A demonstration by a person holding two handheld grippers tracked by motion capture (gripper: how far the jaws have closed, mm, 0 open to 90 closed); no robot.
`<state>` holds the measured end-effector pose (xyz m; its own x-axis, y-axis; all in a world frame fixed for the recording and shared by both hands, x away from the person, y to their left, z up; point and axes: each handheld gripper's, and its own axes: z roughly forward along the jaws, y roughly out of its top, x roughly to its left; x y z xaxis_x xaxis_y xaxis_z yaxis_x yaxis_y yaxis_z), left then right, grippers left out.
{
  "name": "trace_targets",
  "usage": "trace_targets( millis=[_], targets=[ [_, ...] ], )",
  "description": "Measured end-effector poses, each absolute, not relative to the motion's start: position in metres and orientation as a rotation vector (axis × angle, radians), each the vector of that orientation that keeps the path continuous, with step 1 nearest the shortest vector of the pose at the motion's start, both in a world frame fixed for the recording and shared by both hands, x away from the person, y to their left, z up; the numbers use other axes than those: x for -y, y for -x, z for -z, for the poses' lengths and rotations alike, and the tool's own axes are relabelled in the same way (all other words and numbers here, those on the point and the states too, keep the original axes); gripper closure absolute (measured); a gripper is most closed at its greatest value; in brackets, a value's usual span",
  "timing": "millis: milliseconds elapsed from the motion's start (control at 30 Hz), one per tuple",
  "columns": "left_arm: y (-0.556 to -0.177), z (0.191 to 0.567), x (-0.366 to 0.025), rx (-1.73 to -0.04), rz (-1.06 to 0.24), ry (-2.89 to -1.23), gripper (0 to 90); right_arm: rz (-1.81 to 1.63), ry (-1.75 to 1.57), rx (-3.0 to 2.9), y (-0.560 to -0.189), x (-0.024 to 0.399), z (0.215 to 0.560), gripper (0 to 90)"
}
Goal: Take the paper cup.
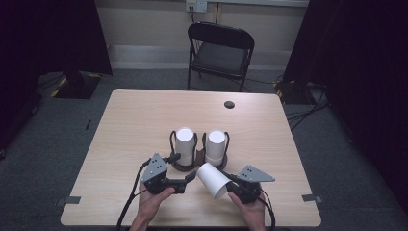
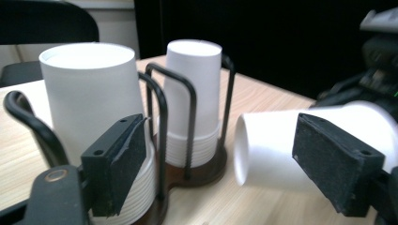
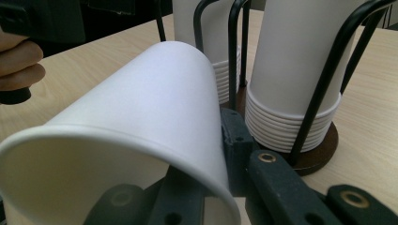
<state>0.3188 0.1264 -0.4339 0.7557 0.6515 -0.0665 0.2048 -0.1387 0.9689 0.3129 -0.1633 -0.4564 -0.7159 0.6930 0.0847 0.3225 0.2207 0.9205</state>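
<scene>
A dark wooden two-post cup holder with black wire hoops (image 1: 184, 166) sits near the table's front edge, keeping two stacks of upside-down white paper cups (image 1: 185, 139) upright. The right gripper (image 1: 234, 185) is clamped on one loose white paper cup (image 1: 213, 179), tipped sideways, apparently just pulled free. The left gripper (image 1: 188, 177) has its jaws apart beside the holder's base, seemingly steadying it.

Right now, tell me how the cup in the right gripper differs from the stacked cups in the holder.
The loose paper cup lies tilted on its side in the right gripper; the stacked cups stand upside down in the wire holder. The loose cup is single, the stacked cups nested in two columns. All are plain white paper.
</scene>
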Motion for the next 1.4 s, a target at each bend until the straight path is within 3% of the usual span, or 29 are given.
trace_targets(
  millis=[1000,1400],
  targets=[
    [-0.301,0.448,-0.101,-0.525,-0.556,-1.885,22.5,-1.396,-1.040,-2.412,-0.334,0.168,0.432,87.1],
    [-0.296,0.453,-0.087,-0.381,-0.599,-1.988,20.6,-1.346,-1.092,-2.543,-0.343,0.167,0.433,87.1]
  ],
)
